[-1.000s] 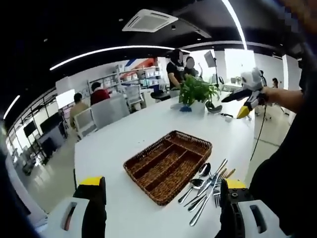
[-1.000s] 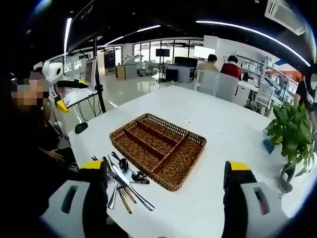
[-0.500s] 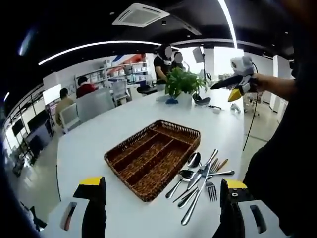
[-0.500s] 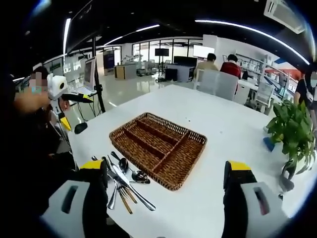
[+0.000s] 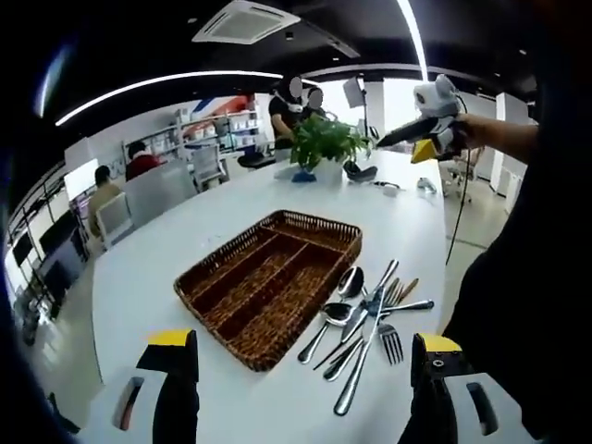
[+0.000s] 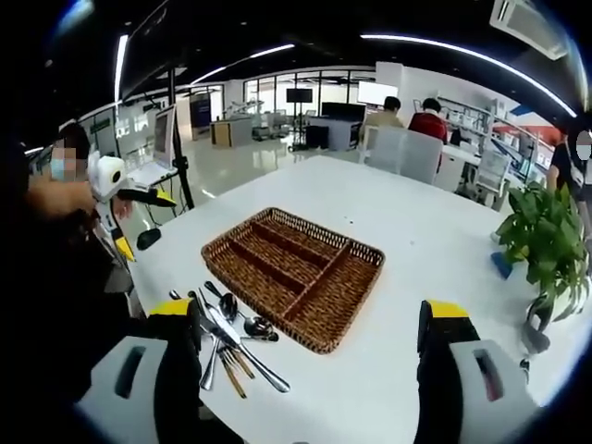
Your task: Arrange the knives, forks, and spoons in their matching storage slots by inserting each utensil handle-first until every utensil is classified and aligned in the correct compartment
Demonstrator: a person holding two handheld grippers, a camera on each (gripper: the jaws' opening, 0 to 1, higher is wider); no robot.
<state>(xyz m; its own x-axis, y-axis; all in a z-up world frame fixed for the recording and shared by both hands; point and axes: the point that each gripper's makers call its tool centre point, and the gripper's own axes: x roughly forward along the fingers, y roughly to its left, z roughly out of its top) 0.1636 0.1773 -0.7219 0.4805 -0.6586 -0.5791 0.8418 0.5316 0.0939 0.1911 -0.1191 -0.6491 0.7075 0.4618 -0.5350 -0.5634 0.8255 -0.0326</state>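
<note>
A white table (image 5: 139, 277) holds a brown wicker tray (image 5: 268, 285) split into long slots, with nothing in them. Just beside the tray lies a loose heap of cutlery (image 5: 365, 326): spoons, a fork and knives, overlapping each other. In the left gripper view the left gripper (image 5: 294, 388) hovers above the table's near edge, its jaws wide apart and holding nothing. In the right gripper view the right gripper (image 6: 308, 361) also hangs with jaws spread and nothing between them, the heap by its left jaw. A potted plant (image 5: 319, 143) stands at the far end. People sit at desks behind
</note>
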